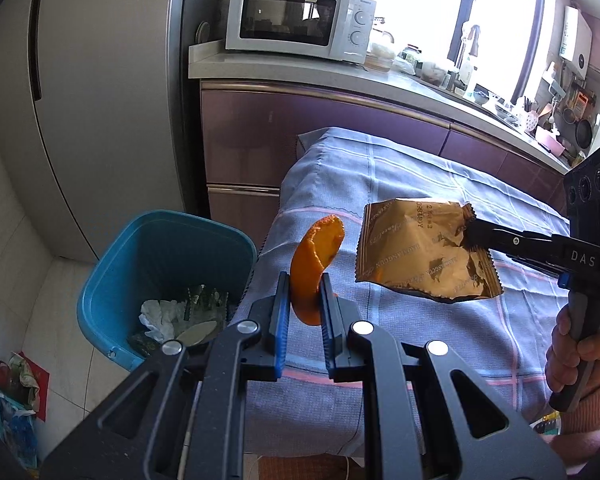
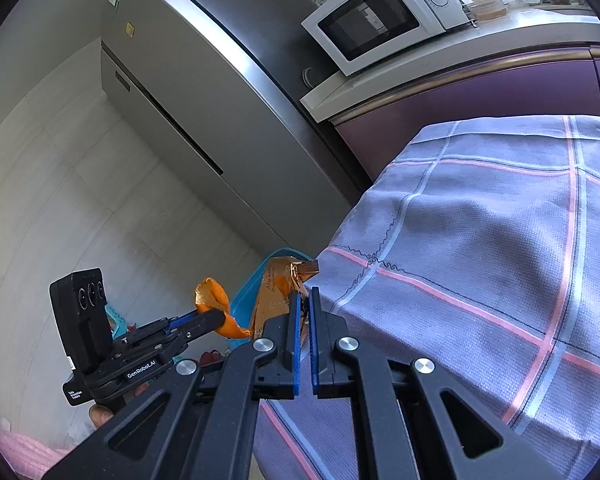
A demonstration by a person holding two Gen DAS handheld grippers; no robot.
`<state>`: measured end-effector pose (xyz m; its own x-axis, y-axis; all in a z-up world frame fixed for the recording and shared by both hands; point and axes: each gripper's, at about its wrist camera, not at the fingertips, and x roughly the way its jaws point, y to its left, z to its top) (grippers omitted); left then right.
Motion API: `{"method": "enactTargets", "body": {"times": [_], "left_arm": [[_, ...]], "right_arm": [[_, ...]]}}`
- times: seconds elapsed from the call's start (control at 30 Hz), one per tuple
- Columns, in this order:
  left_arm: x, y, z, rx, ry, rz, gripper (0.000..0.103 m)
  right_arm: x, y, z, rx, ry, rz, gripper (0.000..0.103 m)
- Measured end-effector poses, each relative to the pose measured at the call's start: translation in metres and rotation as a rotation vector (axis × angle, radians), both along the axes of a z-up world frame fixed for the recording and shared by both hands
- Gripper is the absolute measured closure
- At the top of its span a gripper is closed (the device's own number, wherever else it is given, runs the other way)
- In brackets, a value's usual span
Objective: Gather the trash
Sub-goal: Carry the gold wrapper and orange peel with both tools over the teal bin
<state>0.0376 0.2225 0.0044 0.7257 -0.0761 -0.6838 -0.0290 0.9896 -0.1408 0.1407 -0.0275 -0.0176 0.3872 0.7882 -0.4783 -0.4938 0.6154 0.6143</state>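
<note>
My left gripper is shut on a curled orange peel and holds it above the table's left edge, beside the blue trash bin. The bin holds crumpled paper and wrappers. My right gripper is shut on a gold snack wrapper, held in the air above the checked tablecloth. In the right wrist view the right gripper pinches the wrapper, and the left gripper holds the peel to its left, with the bin's rim behind them.
A grey fridge stands behind the bin. A white microwave sits on the purple-fronted counter, with dishes and a sink further right. Bags lie on the tiled floor at lower left.
</note>
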Motion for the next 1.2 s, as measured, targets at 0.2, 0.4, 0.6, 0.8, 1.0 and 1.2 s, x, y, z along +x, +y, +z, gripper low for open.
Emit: {"method": "enactTargets", "body": {"times": [0.2,0.4,0.6,0.8,1.0,1.2], "left_arm": [[-0.002,0.006,0.001,0.001,-0.003,0.013,0.088],[-0.003,0.01,0.002,0.002,-0.004,0.026,0.088],[-0.005,0.017,0.001,0.003,-0.002,0.043,0.088],[-0.006,0.023,0.0,0.001,0.001,0.061,0.088],[-0.008,0.03,-0.002,-0.002,0.002,0.084,0.088],[-0.011,0.037,-0.002,-0.003,0.003,0.105,0.088]], "right_arm": [[0.003,0.01,-0.001,-0.002,0.002,0.018,0.1],[0.007,0.02,0.0,-0.004,0.001,0.037,0.1],[0.008,0.028,0.002,-0.009,-0.005,0.055,0.1],[0.009,0.035,0.002,-0.012,-0.004,0.073,0.1],[0.011,0.045,0.004,-0.018,-0.01,0.092,0.1],[0.012,0.054,0.007,-0.02,-0.015,0.107,0.1]]}}
